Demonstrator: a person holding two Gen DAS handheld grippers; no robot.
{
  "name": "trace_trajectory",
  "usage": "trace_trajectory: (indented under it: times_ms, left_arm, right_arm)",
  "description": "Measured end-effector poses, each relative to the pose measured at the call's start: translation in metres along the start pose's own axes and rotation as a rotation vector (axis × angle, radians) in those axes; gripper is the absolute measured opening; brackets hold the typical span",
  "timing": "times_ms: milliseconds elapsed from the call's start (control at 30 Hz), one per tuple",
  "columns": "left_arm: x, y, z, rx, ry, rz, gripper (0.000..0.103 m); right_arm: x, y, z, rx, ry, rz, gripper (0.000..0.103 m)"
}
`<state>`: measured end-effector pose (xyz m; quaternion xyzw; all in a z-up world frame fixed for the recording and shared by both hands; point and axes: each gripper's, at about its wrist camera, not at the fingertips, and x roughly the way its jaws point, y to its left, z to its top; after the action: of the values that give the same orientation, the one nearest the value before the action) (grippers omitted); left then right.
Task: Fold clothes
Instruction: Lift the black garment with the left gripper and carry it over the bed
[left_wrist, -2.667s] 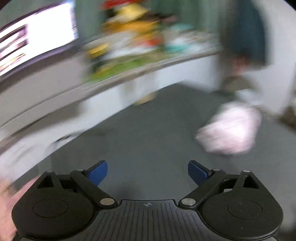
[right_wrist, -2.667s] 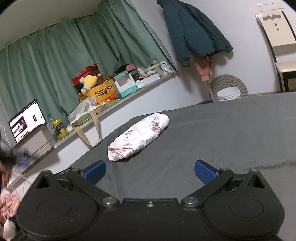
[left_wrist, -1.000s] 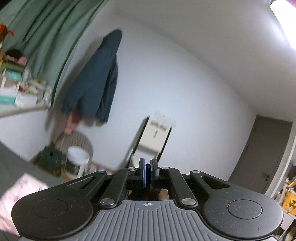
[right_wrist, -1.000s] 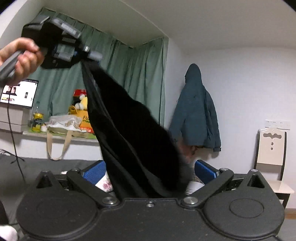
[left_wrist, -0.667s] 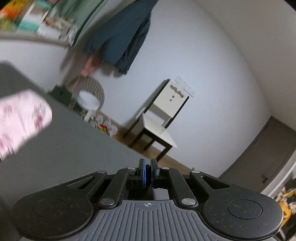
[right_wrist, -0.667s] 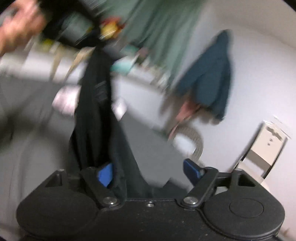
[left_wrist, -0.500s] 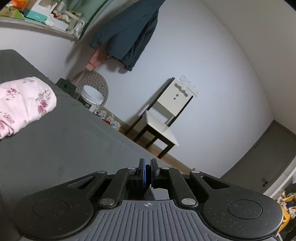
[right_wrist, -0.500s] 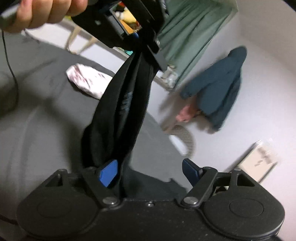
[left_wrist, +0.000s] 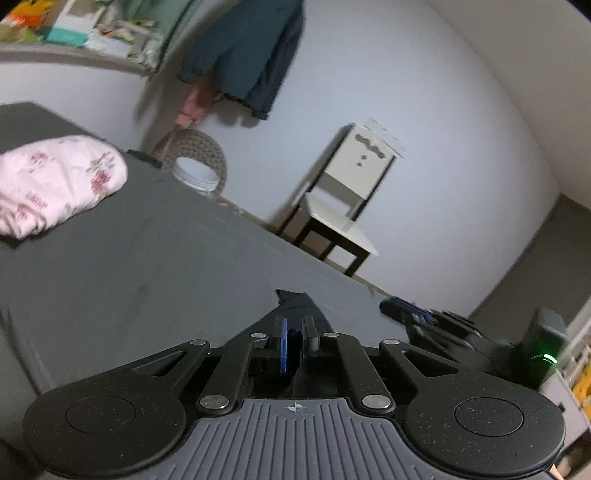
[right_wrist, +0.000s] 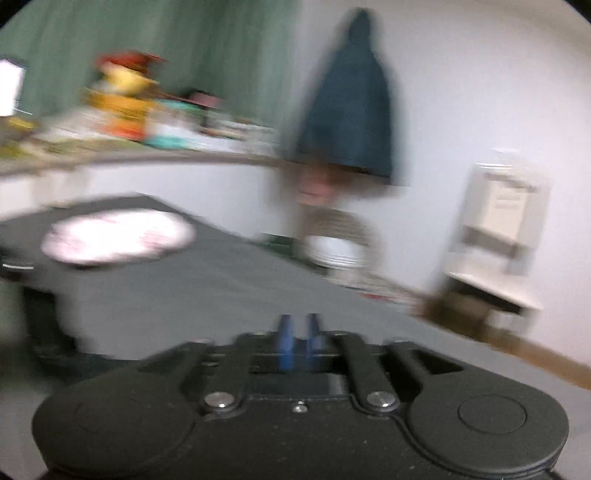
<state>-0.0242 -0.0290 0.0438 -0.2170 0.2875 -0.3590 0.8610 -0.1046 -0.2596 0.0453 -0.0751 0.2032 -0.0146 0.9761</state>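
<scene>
1 folded pink floral garment (left_wrist: 55, 184), 1 black cloth garment (left_wrist: 301, 306), 1 dark teal hanging jacket (left_wrist: 243, 51), 1 white-seated dark-legged wooden chair (left_wrist: 343, 206), 1 white plastic bucket (left_wrist: 195, 177), 2 black two-finger grippers: left (left_wrist: 293, 349), right (right_wrist: 297, 341).

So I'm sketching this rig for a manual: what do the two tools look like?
Both match: the left tool and right tool have black bodies, round side housings, silver pivot screws and blue finger pads. The left has a ribbed grey centre panel with a crosshair mark.
</scene>
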Motion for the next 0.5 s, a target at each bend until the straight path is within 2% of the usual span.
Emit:
trace_trajectory:
  times_ms: [33,67,100,133,167,233,267,300,367,500]
  left_arm:
    - [0.000,0.000,0.000,-0.001,-0.004,0.008,0.005]
    - [0.000,0.000,0.000,-0.002,-0.007,0.016,0.005]
    - [0.000,0.001,0.000,-0.003,-0.011,0.025,0.005]
    - [0.000,0.001,0.000,-0.004,-0.014,0.033,0.005]
    - [-0.001,0.001,-0.001,-0.006,-0.018,0.041,0.005]
    - [-0.004,0.000,-0.001,0.007,-0.029,0.046,0.005]
    - [-0.006,-0.002,0.000,0.018,-0.035,0.044,0.005]
    - [-0.009,-0.004,0.000,0.028,-0.041,0.041,0.005]
    - [-0.012,-0.007,-0.001,0.040,-0.047,0.035,0.005]
    - [-0.021,-0.008,0.000,0.034,-0.063,0.014,0.005]
  right_arm:
    - [-0.005,0.004,-0.005,-0.025,-0.008,0.092,0.079]
    - [-0.010,0.012,-0.010,-0.066,-0.023,0.144,0.082]
    - [-0.011,0.026,-0.015,-0.140,-0.027,0.179,0.080]
    - [-0.010,0.040,-0.019,-0.230,-0.017,0.190,0.072]
    - [-0.007,0.057,-0.026,-0.329,-0.015,0.168,0.062]
    - [0.000,0.092,-0.043,-0.530,-0.014,0.110,0.060]
    - [0.005,0.103,-0.051,-0.598,-0.017,0.059,0.055]
    - [0.009,0.108,-0.054,-0.629,-0.010,0.031,0.050]
    - [0.017,0.112,-0.053,-0.593,0.030,0.041,0.041]
    - [0.028,0.111,-0.050,-0.515,0.085,0.095,0.038]
